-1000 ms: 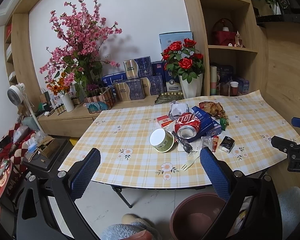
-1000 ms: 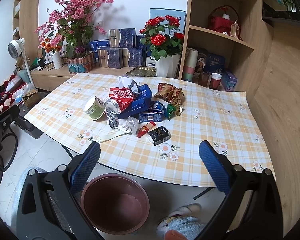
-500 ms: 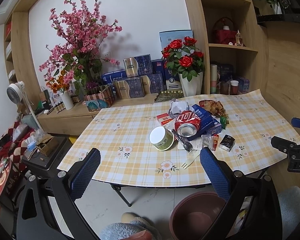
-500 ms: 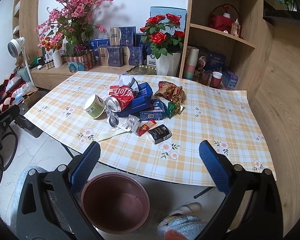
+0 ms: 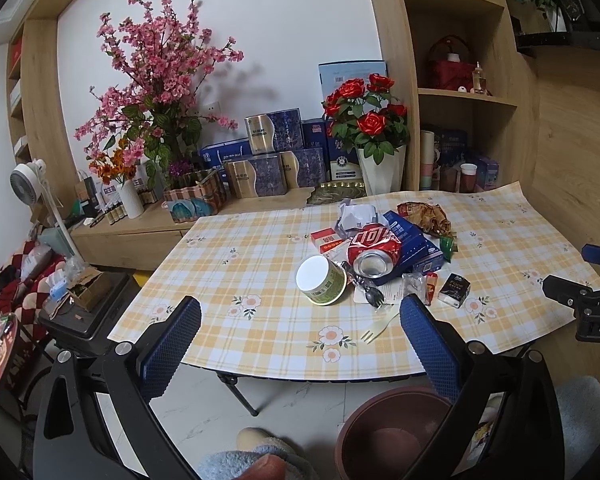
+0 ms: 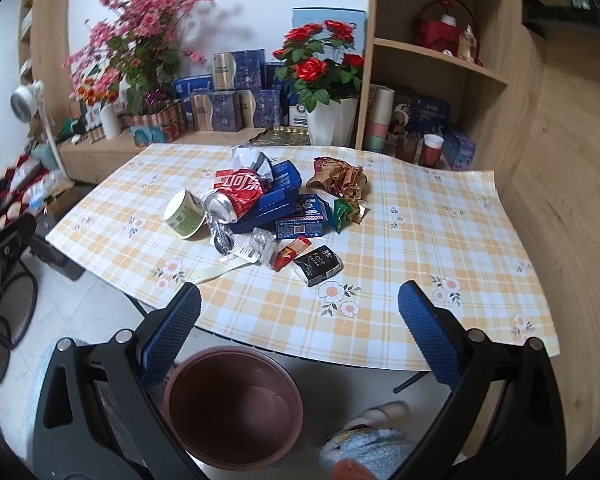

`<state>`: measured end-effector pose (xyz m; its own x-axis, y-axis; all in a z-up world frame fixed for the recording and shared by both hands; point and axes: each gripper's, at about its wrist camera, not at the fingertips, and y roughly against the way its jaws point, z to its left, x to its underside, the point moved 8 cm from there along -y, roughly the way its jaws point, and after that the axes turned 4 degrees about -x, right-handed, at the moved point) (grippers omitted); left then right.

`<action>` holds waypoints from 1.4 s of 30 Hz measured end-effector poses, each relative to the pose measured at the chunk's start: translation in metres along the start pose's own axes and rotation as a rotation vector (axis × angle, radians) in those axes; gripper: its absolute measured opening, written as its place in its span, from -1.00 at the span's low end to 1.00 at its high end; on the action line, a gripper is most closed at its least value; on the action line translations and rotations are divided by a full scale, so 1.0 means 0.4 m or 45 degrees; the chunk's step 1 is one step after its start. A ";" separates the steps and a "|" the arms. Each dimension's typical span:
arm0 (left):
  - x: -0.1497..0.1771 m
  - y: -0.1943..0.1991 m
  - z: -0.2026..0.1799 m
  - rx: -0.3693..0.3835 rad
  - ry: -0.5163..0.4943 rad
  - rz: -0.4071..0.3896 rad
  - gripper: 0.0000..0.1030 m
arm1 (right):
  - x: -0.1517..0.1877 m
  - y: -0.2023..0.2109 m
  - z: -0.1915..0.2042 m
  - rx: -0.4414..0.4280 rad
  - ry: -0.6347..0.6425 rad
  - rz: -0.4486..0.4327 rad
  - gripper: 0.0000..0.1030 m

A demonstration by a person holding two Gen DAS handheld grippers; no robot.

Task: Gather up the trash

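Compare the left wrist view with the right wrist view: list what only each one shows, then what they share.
Only the left wrist view shows the red-and-white packet behind the pile and the right hand-held gripper at its edge.

Only the right wrist view shows the whole brown bin with its bare inside, and the table's far right corner.

Both show the red can, the green-labelled cup, the black packet and the cream fork.

Bare tablecloth (image 6: 440,248) lies open right of the trash pile (image 6: 268,208); bin (image 6: 236,404) stands below.
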<state>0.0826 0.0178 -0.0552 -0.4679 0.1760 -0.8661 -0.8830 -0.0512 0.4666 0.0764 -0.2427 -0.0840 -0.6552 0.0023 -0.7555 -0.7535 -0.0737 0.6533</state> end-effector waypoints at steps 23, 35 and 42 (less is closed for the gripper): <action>-0.020 -0.216 0.042 -0.024 0.011 0.089 0.89 | -0.018 -0.241 -0.078 0.005 0.082 0.093 0.89; 0.038 -0.388 0.057 -0.048 0.017 0.260 0.89 | 0.043 -0.479 -0.112 -0.072 0.278 0.232 0.74; 0.037 -0.448 0.046 -0.088 -0.022 0.273 0.89 | 0.030 -0.595 -0.105 -0.197 0.341 0.232 0.73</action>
<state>0.2346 0.0476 -0.1482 -0.6447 0.1710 -0.7451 -0.7644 -0.1564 0.6255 0.2502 -0.2671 -0.2506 -0.7250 -0.2850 -0.6270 -0.5952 -0.1988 0.7786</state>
